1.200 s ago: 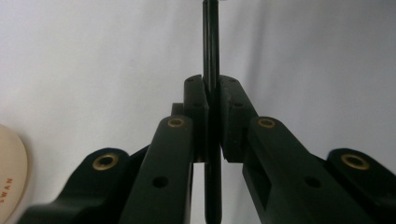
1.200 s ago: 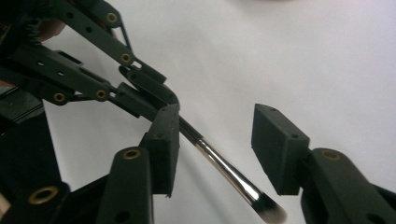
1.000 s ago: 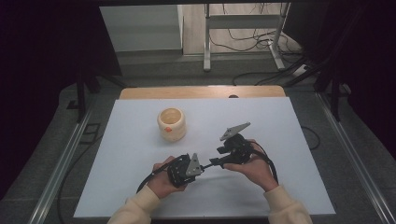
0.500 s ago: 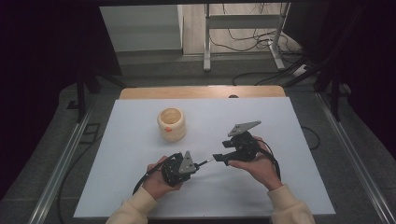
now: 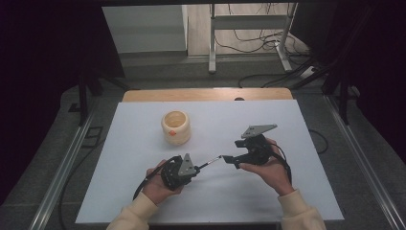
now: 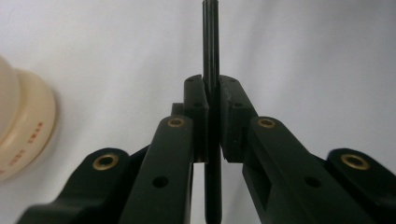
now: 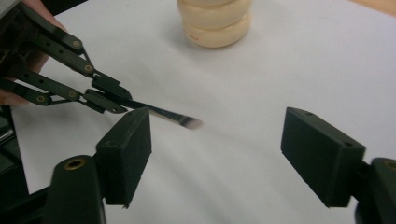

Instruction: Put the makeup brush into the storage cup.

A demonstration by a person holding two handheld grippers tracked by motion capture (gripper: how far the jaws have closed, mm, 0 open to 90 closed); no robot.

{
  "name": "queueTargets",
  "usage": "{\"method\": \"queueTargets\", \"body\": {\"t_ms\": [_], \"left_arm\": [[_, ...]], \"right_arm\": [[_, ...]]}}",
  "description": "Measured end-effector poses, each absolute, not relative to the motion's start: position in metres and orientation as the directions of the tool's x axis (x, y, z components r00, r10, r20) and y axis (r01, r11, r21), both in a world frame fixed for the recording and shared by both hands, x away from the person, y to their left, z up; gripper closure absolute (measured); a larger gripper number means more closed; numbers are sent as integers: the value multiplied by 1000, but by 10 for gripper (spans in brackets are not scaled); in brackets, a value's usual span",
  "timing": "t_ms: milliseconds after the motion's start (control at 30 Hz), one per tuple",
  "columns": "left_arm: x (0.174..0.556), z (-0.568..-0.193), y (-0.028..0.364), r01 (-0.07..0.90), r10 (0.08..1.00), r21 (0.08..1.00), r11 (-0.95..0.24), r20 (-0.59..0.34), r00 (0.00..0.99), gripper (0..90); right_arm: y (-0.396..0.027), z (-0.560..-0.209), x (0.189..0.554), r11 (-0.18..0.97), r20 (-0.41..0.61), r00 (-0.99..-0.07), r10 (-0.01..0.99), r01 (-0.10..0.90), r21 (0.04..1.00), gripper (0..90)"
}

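Observation:
A thin black brush [image 6: 210, 56] with a pale bristle tip is clamped between the jaws of my left gripper [image 6: 212, 88], which is shut on its handle. In the high view the left gripper [image 5: 196, 168] sits low on the white table, and the brush [image 5: 210, 163] points right toward my right gripper [image 5: 228, 158]. The right gripper [image 7: 219, 140] is open, its pads wide apart, with the brush's tip [image 7: 191, 122] just ahead of the gap and touching neither pad. A cream ribbed cup [image 5: 175, 127] stands behind the left gripper.
The white tabletop [image 5: 297, 191] has bare room at right and front. A wooden strip [image 5: 206, 94] edges its far side. The cup [image 7: 215, 21] lies beyond both grippers in the right gripper view.
My right gripper has drawn away to the right, leaving a gap between it and the left gripper. The brush stays in the left gripper, which shifted slightly.

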State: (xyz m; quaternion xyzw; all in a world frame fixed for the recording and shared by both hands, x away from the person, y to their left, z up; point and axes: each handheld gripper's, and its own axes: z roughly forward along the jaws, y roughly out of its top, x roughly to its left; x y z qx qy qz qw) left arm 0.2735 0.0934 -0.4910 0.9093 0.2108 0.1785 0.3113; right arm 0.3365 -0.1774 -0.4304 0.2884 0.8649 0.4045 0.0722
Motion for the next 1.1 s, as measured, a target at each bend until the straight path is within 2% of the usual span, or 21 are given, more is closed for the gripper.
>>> {"method": "queueTargets", "body": {"t_ms": [133, 400, 1100], "left_arm": [[273, -489, 101, 288, 516, 657, -697, 180, 838, 831], [271, -488, 112, 309, 549, 681, -663, 163, 820, 831], [266, -473, 140, 329, 615, 739, -588, 144, 775, 831]], "right_arm": [[-186, -432, 335, 492, 96, -816, 570, 433, 755, 158], [-197, -437, 332, 483, 87, -805, 586, 434, 761, 86], [-237, -461, 325, 436, 81, -750, 657, 465, 770, 77]]}}
